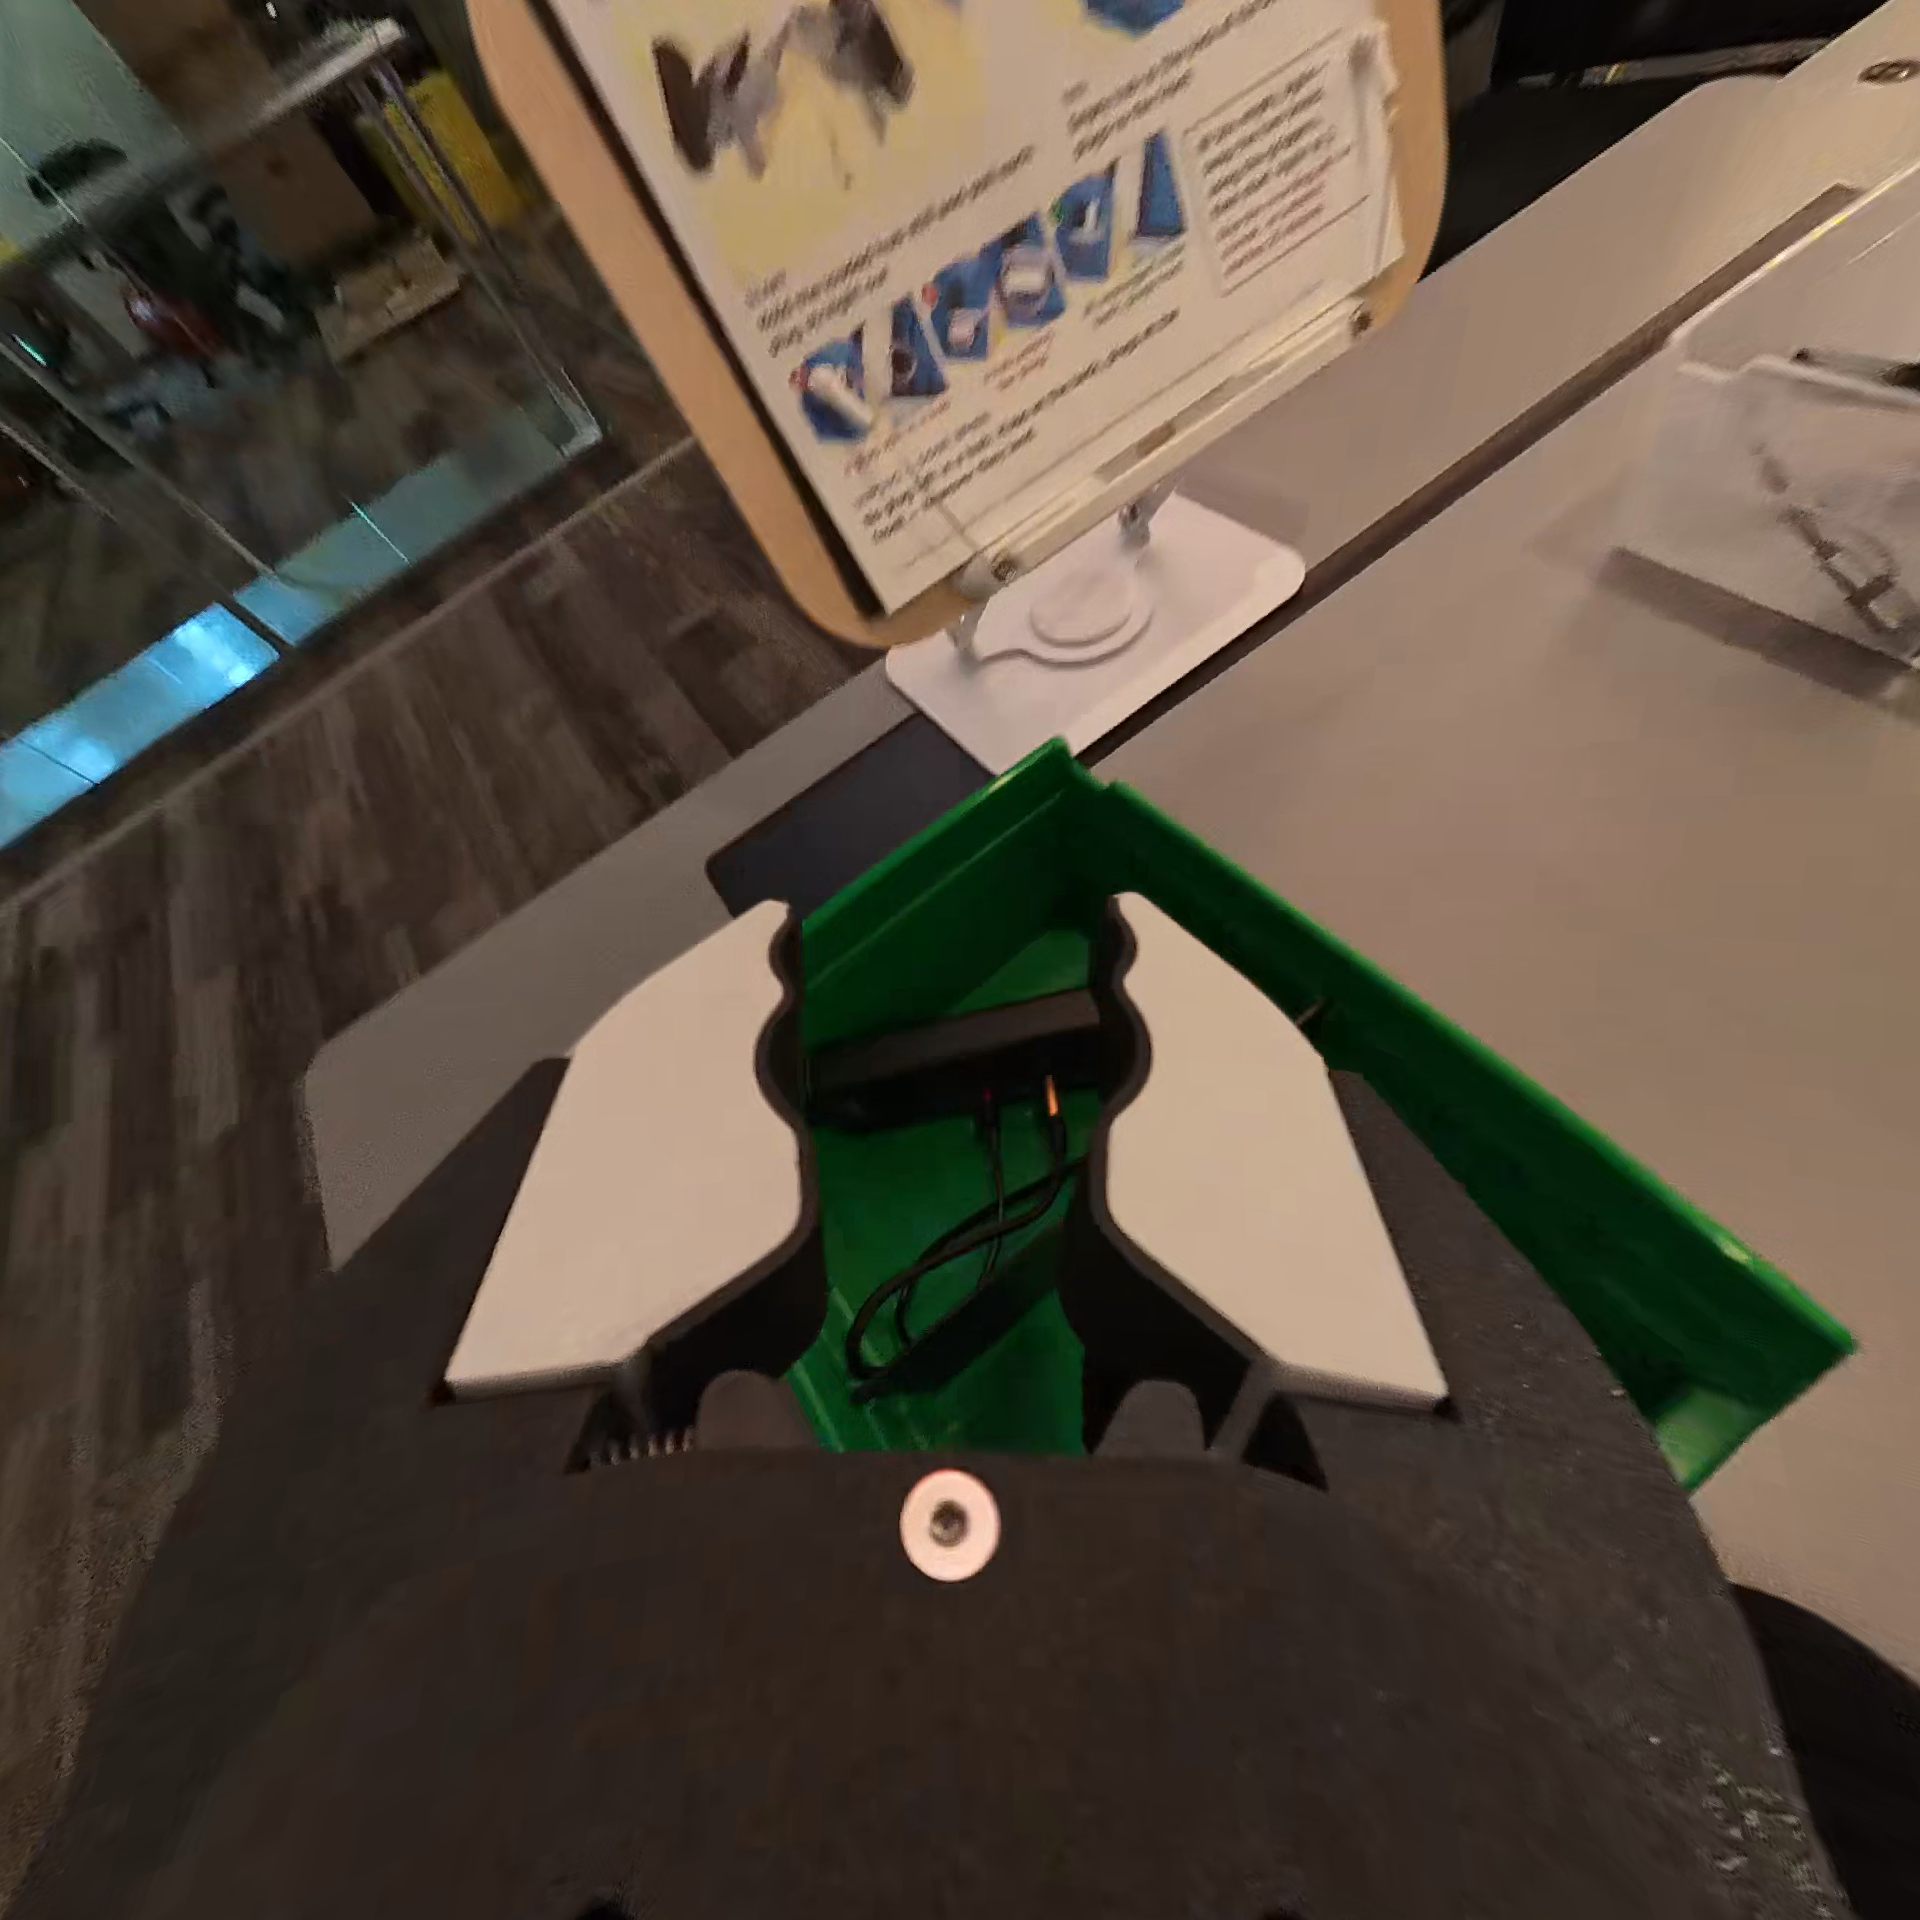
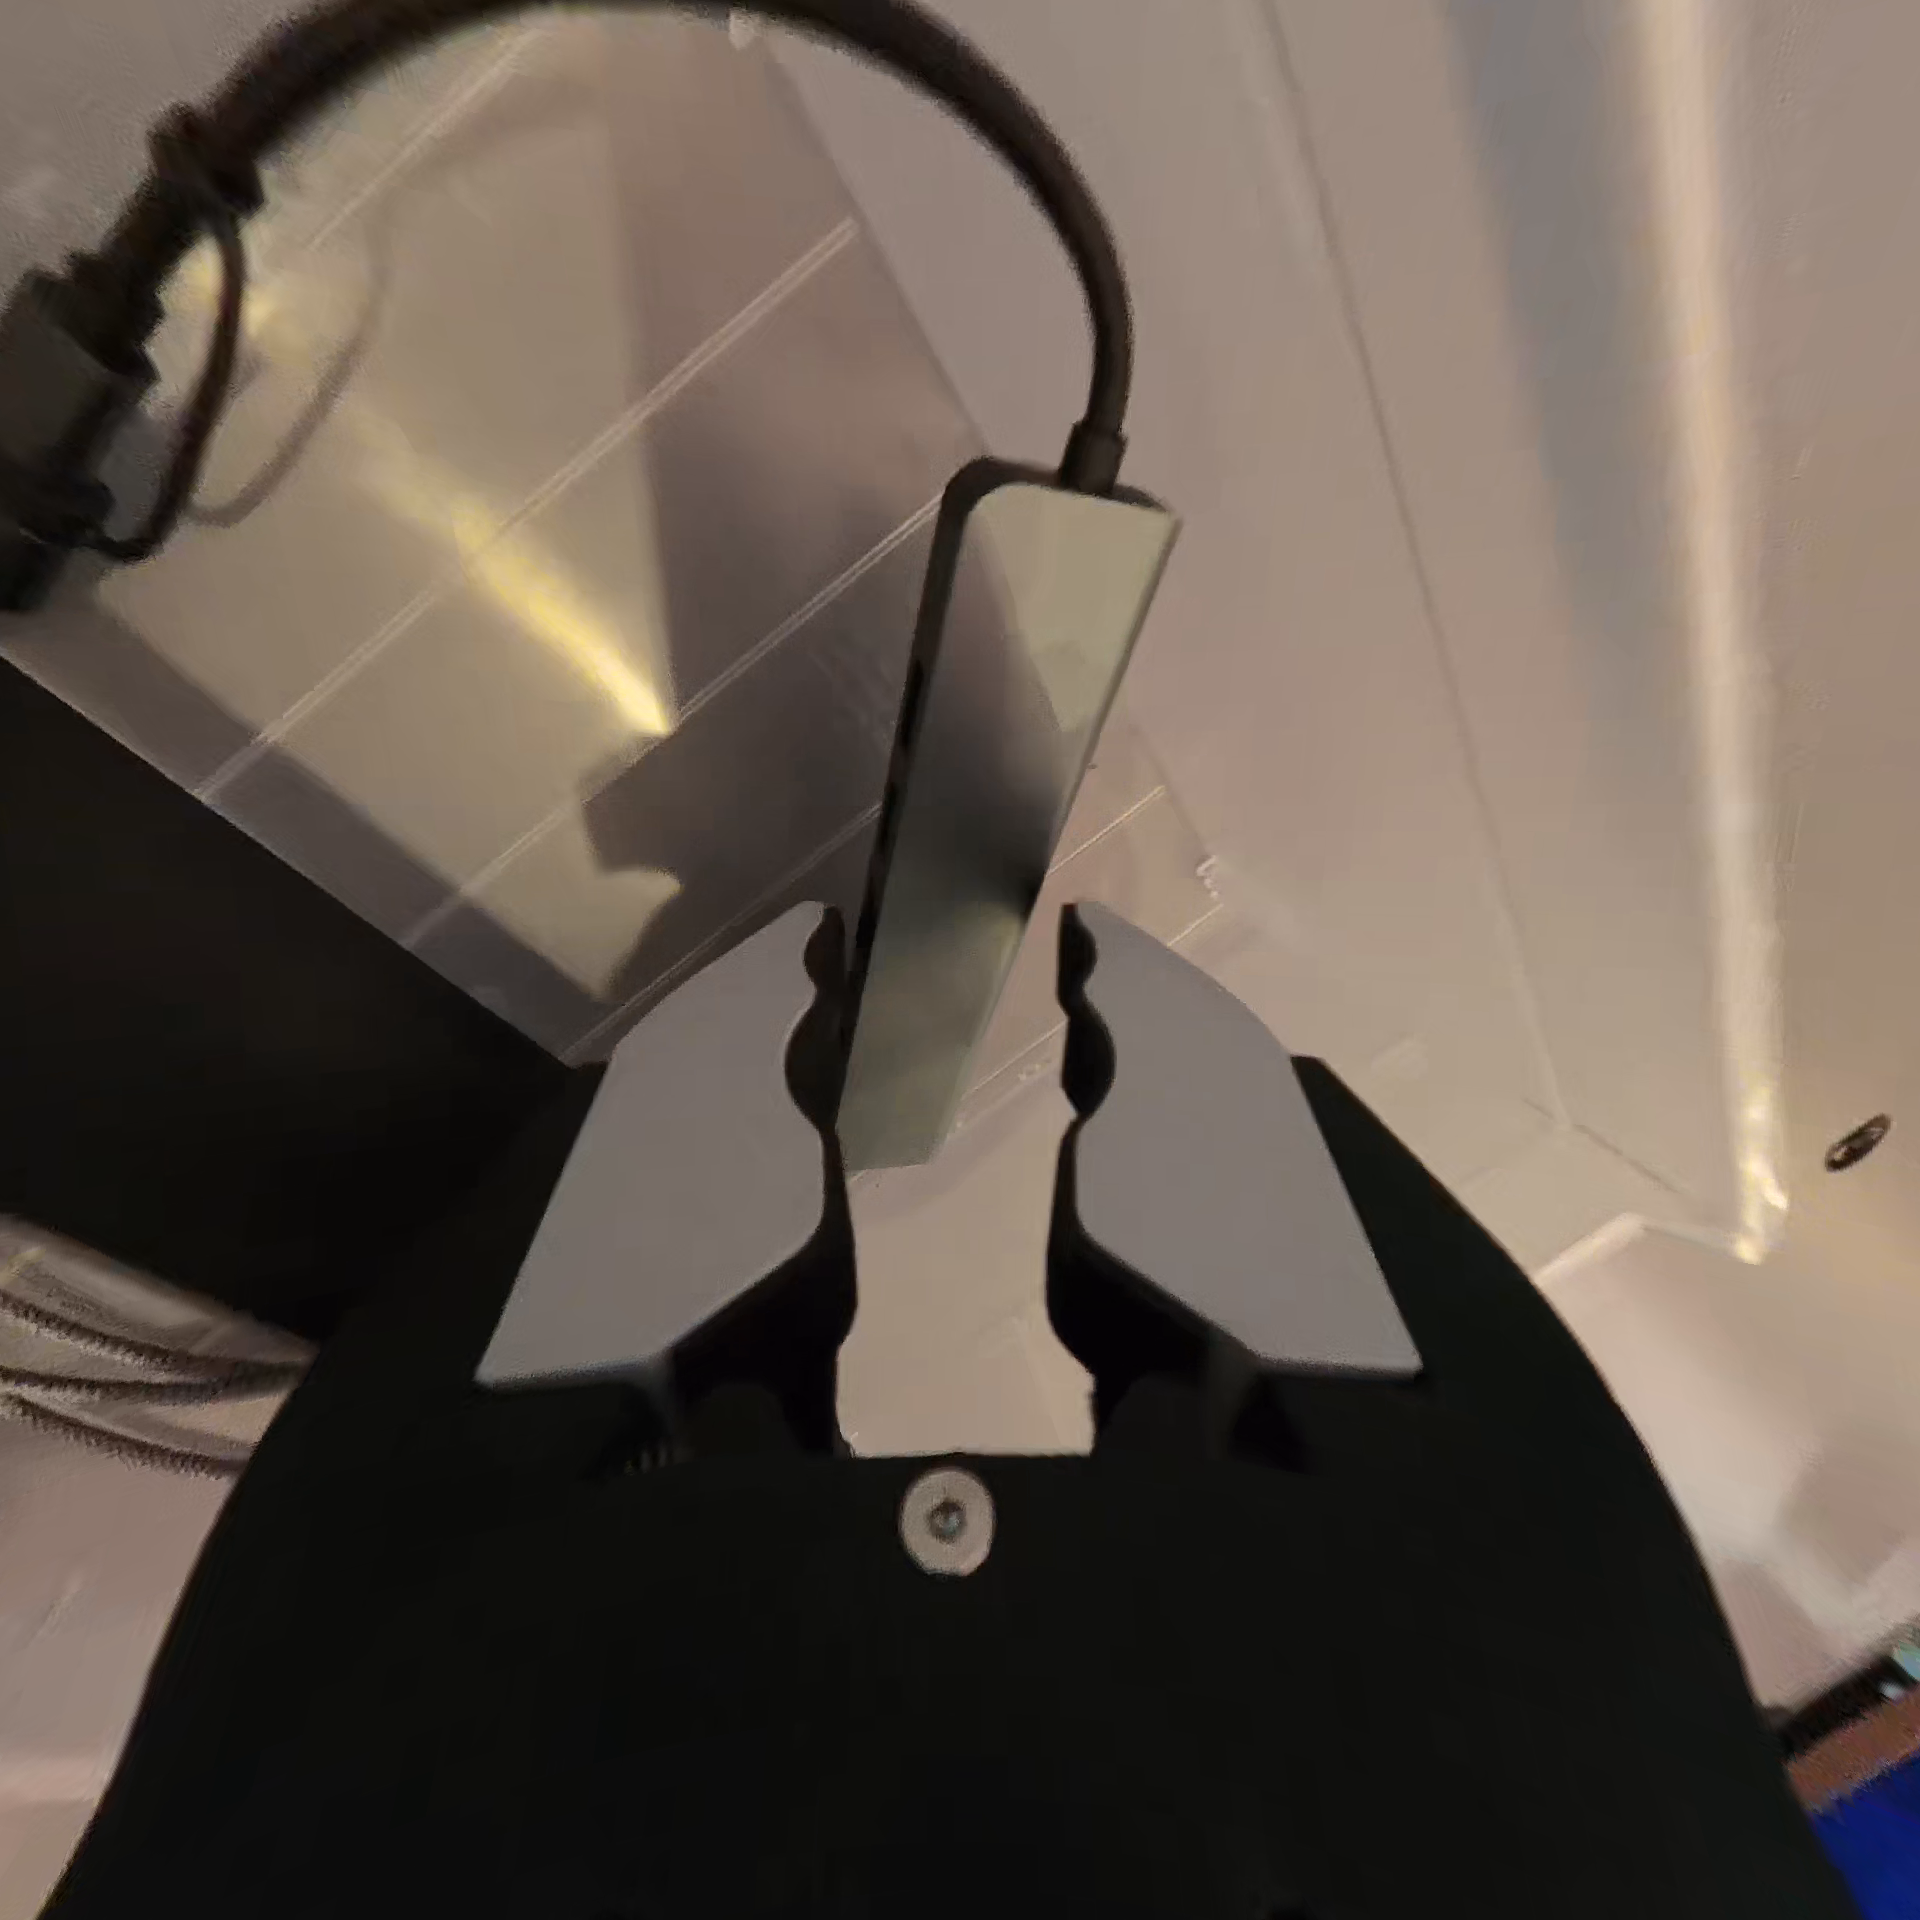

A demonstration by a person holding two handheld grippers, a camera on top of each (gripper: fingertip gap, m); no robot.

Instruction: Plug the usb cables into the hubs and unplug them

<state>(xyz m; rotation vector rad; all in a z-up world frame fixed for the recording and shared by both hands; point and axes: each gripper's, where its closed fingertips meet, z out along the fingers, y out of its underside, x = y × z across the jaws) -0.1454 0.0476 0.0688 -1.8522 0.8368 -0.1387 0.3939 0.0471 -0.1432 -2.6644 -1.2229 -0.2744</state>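
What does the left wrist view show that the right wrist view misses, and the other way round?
Only the left wrist view: a green tray on the grey table, a black hub in it with thin black cables leading off, and an instruction board on a white stand. The left tongs are open above the tray.

Only the right wrist view: a grey hub with a thick black cable, lying between the open right tongs; contact is unclear.

Both: the view's own open tongs, pointed at a hub.

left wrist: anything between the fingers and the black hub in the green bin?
Only thin black cables on the bin floor, running to the hub.
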